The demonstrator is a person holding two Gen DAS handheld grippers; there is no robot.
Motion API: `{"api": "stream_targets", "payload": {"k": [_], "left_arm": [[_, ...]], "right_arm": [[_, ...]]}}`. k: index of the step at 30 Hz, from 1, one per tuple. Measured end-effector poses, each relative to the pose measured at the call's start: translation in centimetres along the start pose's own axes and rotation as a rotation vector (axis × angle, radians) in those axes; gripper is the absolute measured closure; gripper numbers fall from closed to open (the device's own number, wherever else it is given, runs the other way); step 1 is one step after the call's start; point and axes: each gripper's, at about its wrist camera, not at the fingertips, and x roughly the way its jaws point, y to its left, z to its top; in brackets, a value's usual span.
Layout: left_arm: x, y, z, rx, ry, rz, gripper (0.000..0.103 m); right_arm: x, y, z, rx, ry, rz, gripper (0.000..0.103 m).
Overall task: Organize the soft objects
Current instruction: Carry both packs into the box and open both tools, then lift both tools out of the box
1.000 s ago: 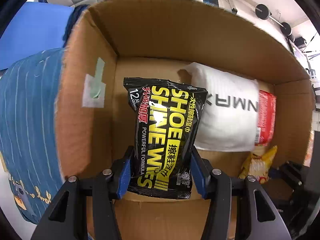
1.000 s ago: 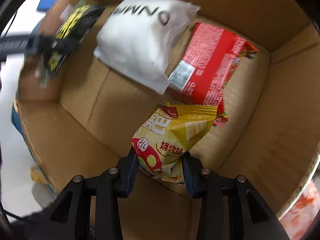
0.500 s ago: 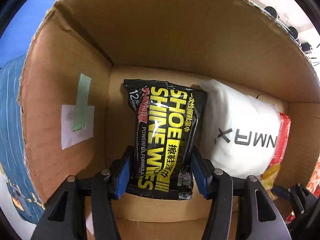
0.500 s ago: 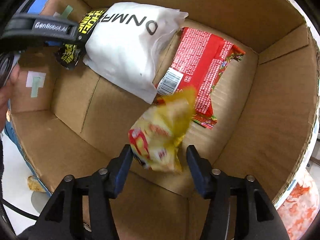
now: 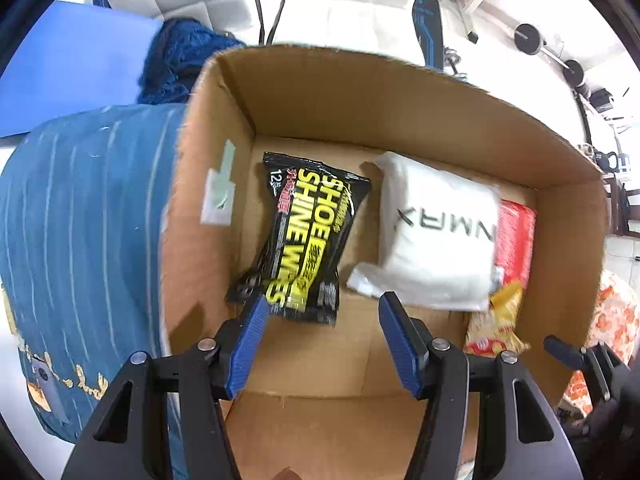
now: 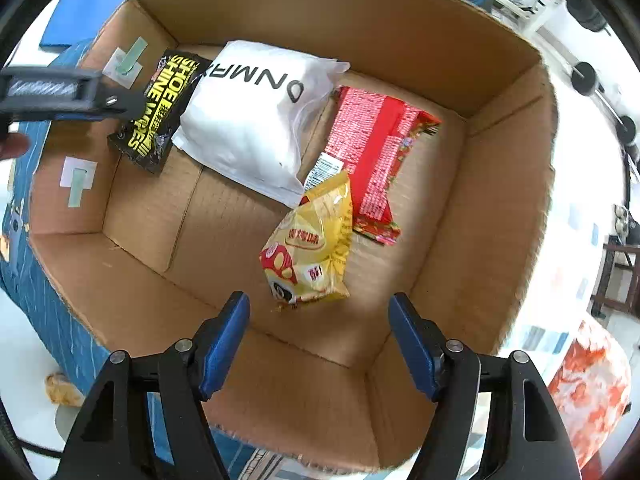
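Evidently both tools hang empty: left gripper (image 5: 320, 340) and right gripper (image 6: 320, 340) spread wide. Just ahead of the left one, the shoe-wipes pack (image 5: 308, 236) lies in the cardboard box (image 6: 508, 216); light, limp, slick film, best pinched across its middle.

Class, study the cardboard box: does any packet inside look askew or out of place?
The yellow snack bag lies slanted, overlapping the red packet. The shoe wipes pack sits crooked beside the white pouch.

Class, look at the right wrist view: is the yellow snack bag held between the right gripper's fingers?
No: the yellow snack bag lies on the box floor, beyond the open right gripper.
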Motion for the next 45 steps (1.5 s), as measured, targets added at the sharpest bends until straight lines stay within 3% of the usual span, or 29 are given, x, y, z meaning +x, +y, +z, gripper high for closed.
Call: {"api": "stream_targets", "payload": {"k": [4, 9, 13, 19, 27, 29, 31, 45], "left_arm": [[-2.8, 0.6, -2.4, 0.016, -0.056, 0.001, 0.043], [-5.7, 2.0, -5.1, 0.04, -0.136, 0.011, 0.043], [-8.0, 1.7, -5.4, 0.053, -0.192, 0.021, 0.043], [-10.4, 1.3, -8.6, 0.055, -0.244, 0.022, 0.042], [-13.5, 0.9, -11.8, 0.063, -0.337, 0.059, 0.01], [-14.1, 0.9, -12.3, 0.062, -0.358, 0.064, 0.009], [-14.5, 0.9, -12.9, 0.059, -0.369, 0.057, 0.008], [-17.3, 0.3, -16.7, 0.059, -0.455, 0.064, 0.007]], "right_arm": [[-0.8, -0.7, -0.2, 0.083, -0.008, -0.061, 0.029], [-1.7, -1.4, -2.1, 0.249, -0.024, 0.017, 0.029], [-3.5, -0.7, -2.7, 0.299, -0.087, -0.012, 0.029], [-6.4, 0.4, -4.0, 0.322, -0.152, -0.04, 0.029], [-10.5, 1.2, -6.4, 0.32, -0.243, -0.069, 0.028], [-11.6, 1.4, -7.0, 0.322, -0.264, -0.067, 0.02], [-12.3, 1.7, -7.5, 0.319, -0.282, -0.058, 0.0], [-15.6, 3.4, -10.6, 0.318, -0.377, -0.043, 0.0]]}}
